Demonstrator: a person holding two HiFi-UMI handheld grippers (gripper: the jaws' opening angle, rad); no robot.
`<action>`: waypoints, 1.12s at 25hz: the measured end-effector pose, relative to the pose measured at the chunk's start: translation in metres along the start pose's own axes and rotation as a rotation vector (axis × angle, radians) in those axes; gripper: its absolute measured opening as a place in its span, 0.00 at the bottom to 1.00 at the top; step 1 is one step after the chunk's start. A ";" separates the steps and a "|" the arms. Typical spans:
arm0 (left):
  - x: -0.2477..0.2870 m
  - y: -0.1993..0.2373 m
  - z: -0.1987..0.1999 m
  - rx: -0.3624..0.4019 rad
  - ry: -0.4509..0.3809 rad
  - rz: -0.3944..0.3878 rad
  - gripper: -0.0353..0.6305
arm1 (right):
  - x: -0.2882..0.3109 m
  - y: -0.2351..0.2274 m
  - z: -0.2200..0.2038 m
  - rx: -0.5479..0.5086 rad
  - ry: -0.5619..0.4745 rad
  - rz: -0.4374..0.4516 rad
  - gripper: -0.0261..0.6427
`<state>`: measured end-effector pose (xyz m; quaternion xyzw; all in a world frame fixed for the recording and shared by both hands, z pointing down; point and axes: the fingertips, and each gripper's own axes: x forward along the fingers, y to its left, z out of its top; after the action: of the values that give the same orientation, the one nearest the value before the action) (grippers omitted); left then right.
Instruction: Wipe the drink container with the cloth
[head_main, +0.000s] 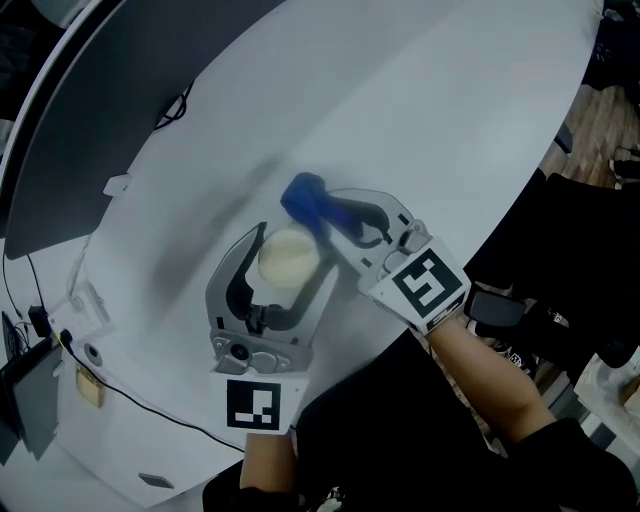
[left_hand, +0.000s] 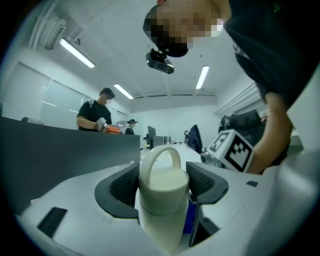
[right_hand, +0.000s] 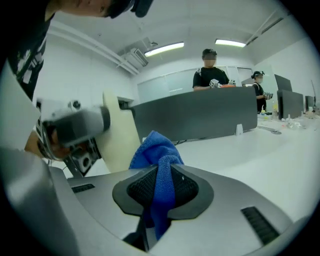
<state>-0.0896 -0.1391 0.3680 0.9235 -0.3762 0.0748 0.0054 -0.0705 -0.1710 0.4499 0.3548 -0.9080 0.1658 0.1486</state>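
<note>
A cream drink container (head_main: 287, 258) with a loop handle on its lid stands upright between the jaws of my left gripper (head_main: 291, 252). In the left gripper view the container (left_hand: 164, 200) fills the gap and both ribbed pads (left_hand: 124, 185) touch its sides. My right gripper (head_main: 323, 222) is shut on a bunched blue cloth (head_main: 303, 197), which lies against the container's far right side. In the right gripper view the cloth (right_hand: 157, 155) sticks out of the pinched jaws, with the container (right_hand: 120, 132) just to its left. The container's lower body is hidden.
Both grippers work over a white oval table (head_main: 420, 110). A dark divider panel (head_main: 100, 100) runs along its far left edge. Cables and small devices (head_main: 85, 370) lie at the near left. People stand behind the panel (right_hand: 210, 67). Office chairs sit off the table's right edge (head_main: 570, 240).
</note>
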 end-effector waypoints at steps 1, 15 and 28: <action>0.000 -0.001 0.001 0.005 -0.016 -0.054 0.48 | -0.009 -0.001 0.015 0.017 -0.035 -0.006 0.11; 0.000 0.006 0.000 -0.067 -0.097 -0.161 0.49 | 0.008 0.001 -0.009 0.026 -0.013 0.083 0.11; -0.011 0.011 -0.002 -0.074 -0.046 0.118 0.50 | 0.020 -0.003 -0.050 -0.097 0.130 -0.006 0.11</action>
<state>-0.1057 -0.1390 0.3680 0.9004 -0.4325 0.0398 0.0266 -0.0746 -0.1648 0.5038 0.3384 -0.9023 0.1441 0.2247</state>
